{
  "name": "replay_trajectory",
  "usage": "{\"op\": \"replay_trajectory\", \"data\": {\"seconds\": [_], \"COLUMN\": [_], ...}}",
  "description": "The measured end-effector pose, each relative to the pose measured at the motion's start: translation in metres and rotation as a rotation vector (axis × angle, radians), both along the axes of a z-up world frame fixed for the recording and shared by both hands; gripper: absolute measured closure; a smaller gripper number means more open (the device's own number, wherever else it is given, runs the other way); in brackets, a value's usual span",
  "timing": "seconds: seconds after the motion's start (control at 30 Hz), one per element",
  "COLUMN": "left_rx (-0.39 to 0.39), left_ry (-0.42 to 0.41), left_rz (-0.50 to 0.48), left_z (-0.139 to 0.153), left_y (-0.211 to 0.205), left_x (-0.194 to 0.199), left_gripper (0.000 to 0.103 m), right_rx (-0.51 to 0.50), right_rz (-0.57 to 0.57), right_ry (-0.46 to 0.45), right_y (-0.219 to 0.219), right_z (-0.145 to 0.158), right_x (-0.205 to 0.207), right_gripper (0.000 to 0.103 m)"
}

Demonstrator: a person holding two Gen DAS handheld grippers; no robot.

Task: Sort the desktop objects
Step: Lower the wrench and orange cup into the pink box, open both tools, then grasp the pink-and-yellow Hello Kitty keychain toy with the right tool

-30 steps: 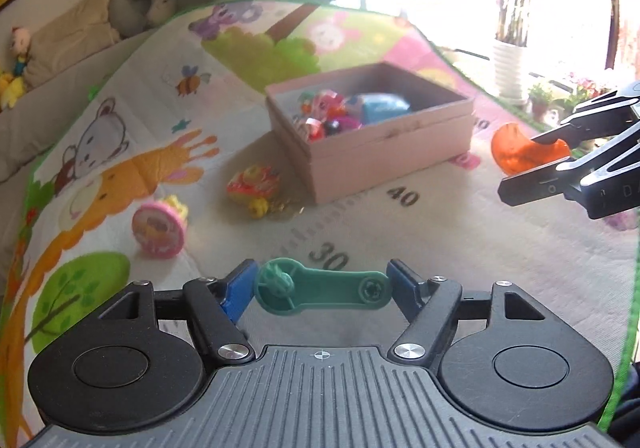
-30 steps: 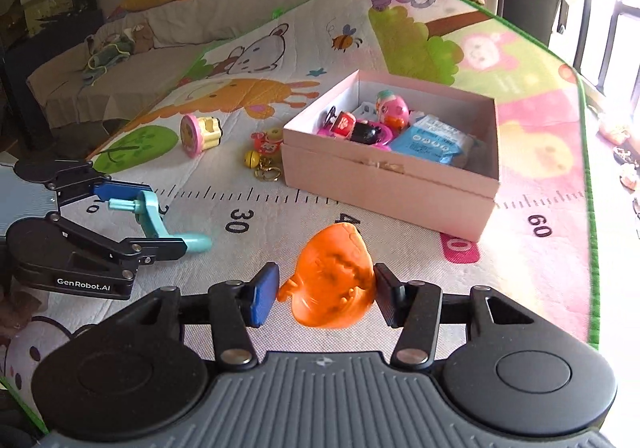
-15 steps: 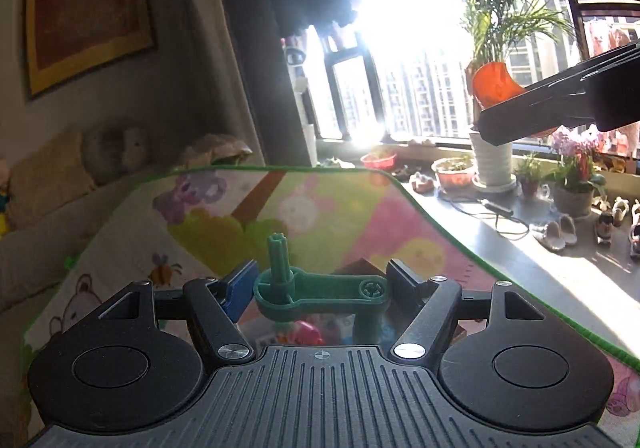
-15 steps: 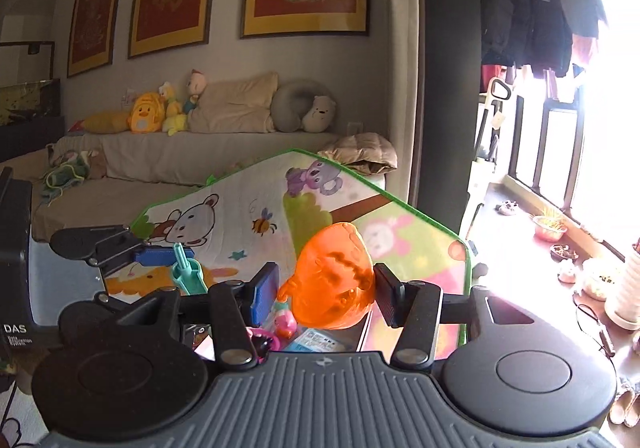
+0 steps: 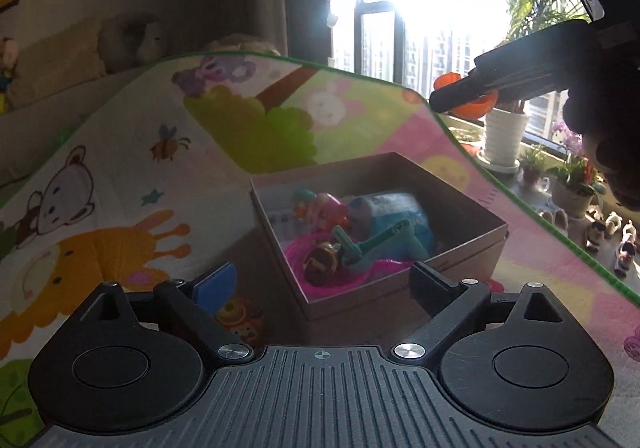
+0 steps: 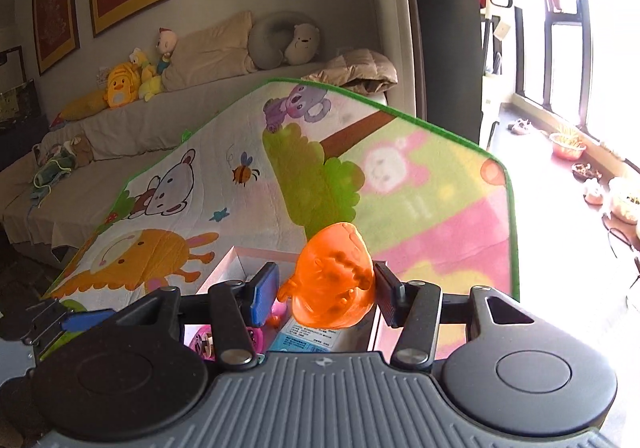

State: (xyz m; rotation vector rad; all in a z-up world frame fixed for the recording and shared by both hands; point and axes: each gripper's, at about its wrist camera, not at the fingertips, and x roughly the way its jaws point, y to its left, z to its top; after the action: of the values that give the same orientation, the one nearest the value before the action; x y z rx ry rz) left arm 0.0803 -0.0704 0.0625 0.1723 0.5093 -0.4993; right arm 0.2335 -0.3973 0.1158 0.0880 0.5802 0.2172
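My left gripper [image 5: 322,284] is open and empty, above the near edge of the pink box [image 5: 472,244]. The teal crank toy [image 5: 380,244] lies inside the box on top of a pink ring and a blue packet. My right gripper [image 6: 326,294] is shut on the orange toy [image 6: 332,280] and holds it in the air above the box [image 6: 228,264]. In the left wrist view the right gripper [image 5: 460,97] is high at the upper right with the orange toy [image 5: 476,107] showing behind it.
The box sits on a colourful animal play mat [image 5: 120,187]. A small red and yellow toy [image 5: 240,320] lies on the mat left of the box. Plant pots [image 5: 504,135] line the window sill at right. A sofa with plush toys [image 6: 120,87] is behind.
My left gripper has opened and the teal crank toy has dropped into the box. The right gripper still holds the orange toy, now tilted down over the box.
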Motion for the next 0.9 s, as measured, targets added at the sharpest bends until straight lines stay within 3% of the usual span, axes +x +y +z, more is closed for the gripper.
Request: {"op": "replay_trajectory", "data": {"seconds": [0.2,0.27,0.33,0.47,0.6,0.63,0.7,0.73,0.77,0.83,0.9], "left_rx": [0.0,0.0,0.003,-0.037,-0.115,-0.17,-0.251,-0.281,-0.313,-0.35,-0.33], "left_ry": [0.055,0.06,0.048,0.055,0.087,0.111,0.129,0.145,0.168,0.199,0.211], "left_rz": [0.051,0.073,0.106,0.175,0.218,0.24,0.297,0.333,0.361,0.393,0.393], "left_z": [-0.024,-0.032,-0.037,-0.045,-0.053,-0.054,-0.055,-0.056,-0.058,-0.06,-0.061], "left_y": [0.027,0.038,0.052,0.085,0.113,0.123,0.138,0.145,0.152,0.161,0.161], "left_x": [-0.004,-0.005,-0.004,0.001,0.007,0.009,0.012,0.014,0.017,0.019,0.019], "left_gripper": [0.003,0.003,0.003,0.003,0.002,0.002,0.001,0.001,0.001,0.001,0.001], "right_rx": [0.002,-0.013,-0.038,-0.1,-0.187,-0.236,-0.342,-0.395,-0.435,-0.433,-0.414], "right_rz": [-0.009,-0.025,-0.041,-0.065,-0.047,-0.015,0.053,0.099,0.159,0.229,0.244], "right_ry": [0.043,0.051,0.055,0.088,0.048,0.03,-0.016,-0.029,-0.023,-0.01,0.003], "right_y": [0.02,0.025,0.029,0.037,0.067,0.085,0.122,0.143,0.167,0.197,0.22], "right_z": [-0.018,-0.021,-0.023,-0.025,-0.03,-0.031,-0.036,-0.042,-0.049,-0.059,-0.065], "right_x": [0.054,0.066,0.072,0.055,-0.002,-0.018,-0.037,-0.043,-0.046,-0.041,-0.023], "right_gripper": [0.052,0.038,0.035,0.035,0.035,0.035,0.041,0.059,0.069,0.069,0.069]}}
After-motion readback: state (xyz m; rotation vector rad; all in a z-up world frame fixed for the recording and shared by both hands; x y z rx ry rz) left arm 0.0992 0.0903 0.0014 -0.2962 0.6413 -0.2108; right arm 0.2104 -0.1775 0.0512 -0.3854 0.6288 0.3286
